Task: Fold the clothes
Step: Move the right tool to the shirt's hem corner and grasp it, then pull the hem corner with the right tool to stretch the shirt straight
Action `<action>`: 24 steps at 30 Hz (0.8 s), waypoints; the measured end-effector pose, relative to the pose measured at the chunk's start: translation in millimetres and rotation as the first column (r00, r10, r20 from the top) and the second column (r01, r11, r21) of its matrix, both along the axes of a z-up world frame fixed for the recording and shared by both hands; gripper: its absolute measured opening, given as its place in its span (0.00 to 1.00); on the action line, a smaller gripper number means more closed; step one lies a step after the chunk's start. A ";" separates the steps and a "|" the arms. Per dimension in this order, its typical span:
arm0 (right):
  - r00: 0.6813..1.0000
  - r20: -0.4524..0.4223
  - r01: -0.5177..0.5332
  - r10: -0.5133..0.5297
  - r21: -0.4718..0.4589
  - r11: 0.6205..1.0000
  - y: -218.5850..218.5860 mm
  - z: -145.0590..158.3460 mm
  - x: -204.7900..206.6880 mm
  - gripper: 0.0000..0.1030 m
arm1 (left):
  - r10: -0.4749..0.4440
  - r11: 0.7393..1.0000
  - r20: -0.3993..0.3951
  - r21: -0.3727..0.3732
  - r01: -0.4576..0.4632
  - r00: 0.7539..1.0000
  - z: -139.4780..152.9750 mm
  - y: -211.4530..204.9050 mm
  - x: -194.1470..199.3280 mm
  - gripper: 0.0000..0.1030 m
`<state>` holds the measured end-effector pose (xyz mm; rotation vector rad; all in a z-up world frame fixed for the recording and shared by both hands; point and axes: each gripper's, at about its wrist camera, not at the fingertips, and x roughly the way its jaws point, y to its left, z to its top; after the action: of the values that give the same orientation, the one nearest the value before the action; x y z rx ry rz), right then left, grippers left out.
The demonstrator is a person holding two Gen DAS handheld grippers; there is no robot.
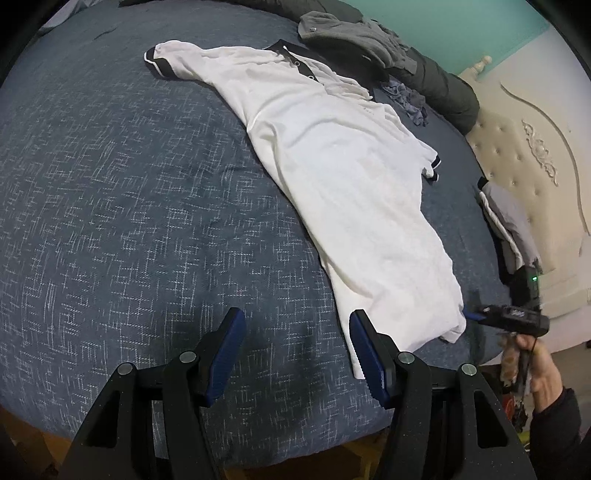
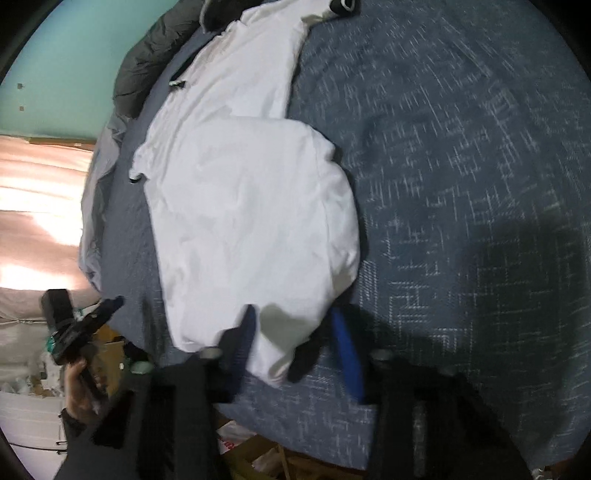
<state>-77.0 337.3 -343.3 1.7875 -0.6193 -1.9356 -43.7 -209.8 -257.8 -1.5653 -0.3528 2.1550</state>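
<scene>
1. Blue bed [image 1: 110, 184] with a speckled cover fills both views, and a white shirt [image 1: 332, 166] with black trim lies spread out on it, collar end far away and bottom edge near the tongs.
2. The left tongs [image 1: 295, 317] are spread wide and hold nothing. One blue pad sits on the bare cover. The other pad is at the bottom edge of the shirt, but I cannot tell if it touches.
3. The right tongs [image 2: 292, 312] are also spread wide. A bottom corner of the shirt lies between the two pads. This view is blurry, so I cannot tell if the pads touch the cloth.
4. Only the left view shows a pile of grey clothes [image 1: 343, 33] past the collar and a cream padded headboard [image 1: 517, 155]. It also shows the right hand [image 1: 543, 369] holding its tool by the shirt's corner.
5. Only the right view shows the shirt's lower part looking puffed up, and the left hand [image 2: 79, 387] with its tool just off the bed's edge.
</scene>
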 end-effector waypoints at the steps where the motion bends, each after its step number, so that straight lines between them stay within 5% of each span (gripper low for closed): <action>1: 1.000 -0.007 -0.004 0.004 -0.001 1.000 -1.5 0.6 0.6 0.13 | 0.001 1.000 0.000 0.001 -0.001 1.000 0.5 -0.7 0.2 0.61; 4: 0.999 -0.030 -0.015 0.015 -0.004 1.000 -5.9 3.1 2.6 0.03 | 0.004 1.000 0.000 0.005 -0.004 1.000 1.9 -2.7 0.8 0.61; 16: 0.953 -0.277 0.119 -0.121 -0.022 0.993 50.6 102.2 -18.9 0.03 | 0.004 1.000 0.002 0.023 -0.004 1.000 5.4 -4.5 2.4 0.61; 24: 0.924 -0.346 0.197 -0.164 0.064 0.978 85.1 117.5 -40.8 0.03 | -0.060 0.997 0.036 0.048 0.058 0.998 -11.6 32.3 -2.3 0.61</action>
<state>-117.9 422.4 -225.8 1.4375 -0.5941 -2.3669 -46.1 -177.5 -269.3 -1.5722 -0.3621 2.0610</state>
